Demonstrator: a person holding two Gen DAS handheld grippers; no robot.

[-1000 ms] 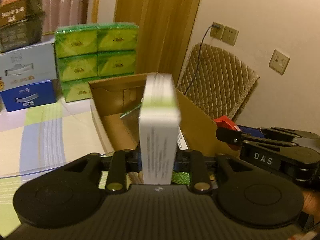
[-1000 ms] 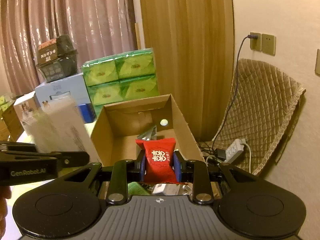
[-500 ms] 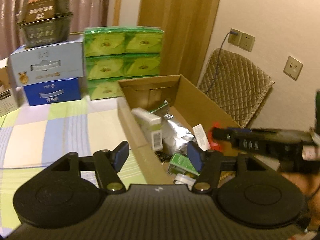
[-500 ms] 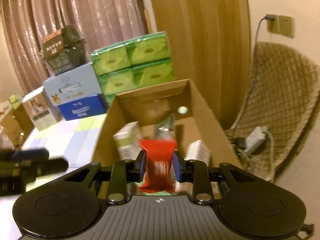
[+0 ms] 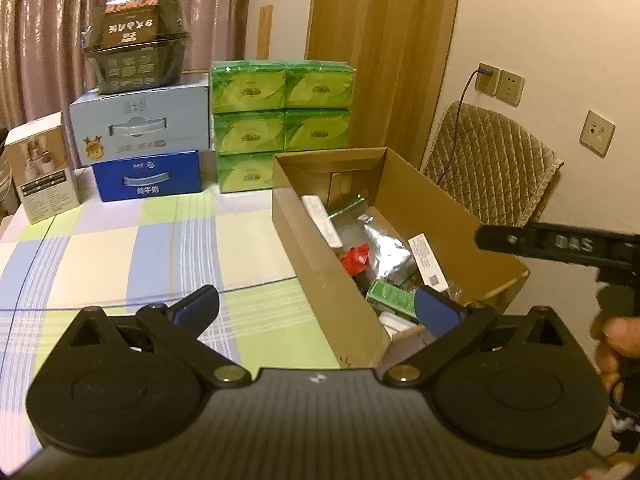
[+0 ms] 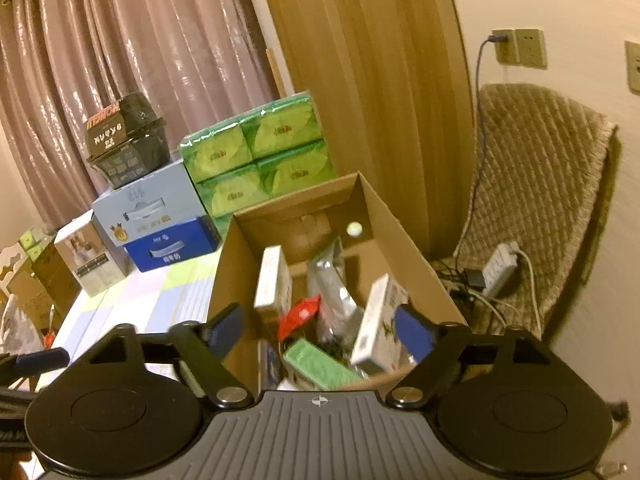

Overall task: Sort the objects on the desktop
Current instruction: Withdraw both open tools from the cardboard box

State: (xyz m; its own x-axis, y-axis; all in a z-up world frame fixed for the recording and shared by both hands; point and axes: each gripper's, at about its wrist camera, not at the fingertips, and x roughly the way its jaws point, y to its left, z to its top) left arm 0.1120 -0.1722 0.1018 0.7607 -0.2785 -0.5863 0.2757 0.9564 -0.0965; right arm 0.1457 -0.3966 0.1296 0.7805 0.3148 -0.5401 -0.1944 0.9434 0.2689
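Both of my tools are empty right now; the left gripper (image 5: 316, 306) has its jaws opening and spread wide with nothing between the blue pads, and the right gripper (image 6: 320, 332) is likewise opening, with only the box contents showing in the gap beyond it, none of it pinched.

The cardboard box (image 5: 320, 280) stands at the table's right edge and already holds the sorted things; I can make out a white carton (image 6: 272, 276) leaning against the left wall, a red packet (image 6: 300, 314) lying beside it, a silver foil pouch (image 5: 384, 244), a green pack (image 6: 320, 364) near the front, and a second white carton (image 6: 378, 320) tilted on the right; the right wrist view is smeared with motion, so I may be misjudging exactly how these overlap.

As I judge it, the drop-off step is done for both hands; the checked tablecloth (image 5: 160, 248) in front of me shows no loose small items; what stands at the back, the green tissue packs (image 5: 280, 120), the blue milk box (image 5: 148, 176) under a pale one, and a small white box (image 5: 40, 172) at the left, looks like stored stock rather than clutter, though I cannot rule out that some of it is mine to sort; something may also lie off to the left, where the right wrist view only catches a cluttered edge.
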